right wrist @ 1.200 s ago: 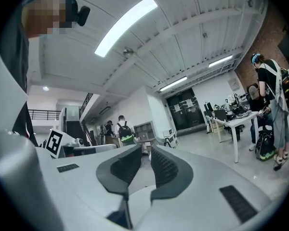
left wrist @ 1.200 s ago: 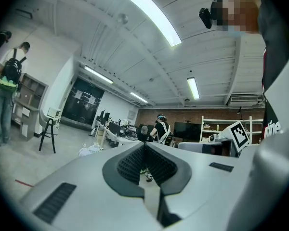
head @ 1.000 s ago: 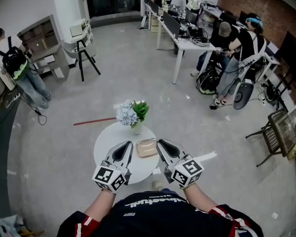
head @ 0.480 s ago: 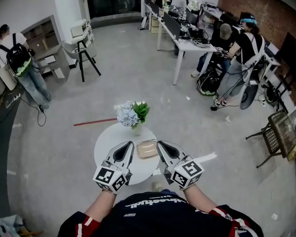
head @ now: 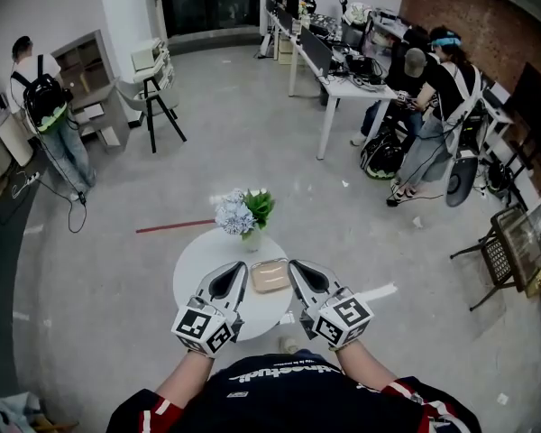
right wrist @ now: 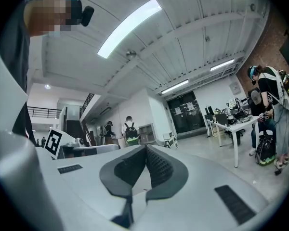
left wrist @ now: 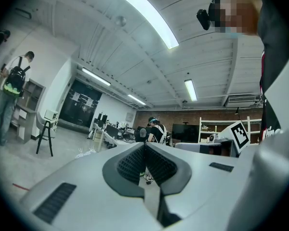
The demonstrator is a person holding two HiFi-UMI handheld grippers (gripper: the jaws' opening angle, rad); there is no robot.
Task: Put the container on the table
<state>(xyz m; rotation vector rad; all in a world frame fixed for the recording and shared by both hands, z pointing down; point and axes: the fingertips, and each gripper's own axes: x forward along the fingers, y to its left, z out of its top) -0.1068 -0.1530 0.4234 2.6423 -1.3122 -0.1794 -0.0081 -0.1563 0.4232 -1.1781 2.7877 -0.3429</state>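
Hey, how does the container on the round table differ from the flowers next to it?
The container is low, flat, rectangular and tan; the flowers stand upright and taller, pale blue with green leaves. The container lies on the side of the table nearer the person; the flowers stand at its far edge. Both rest on that round white table.

Left claw point(head: 238, 267) shut — right point(head: 294, 265) just closed

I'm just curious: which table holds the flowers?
The small round white table, with the flowers at its far edge; the long desk holds computer gear.
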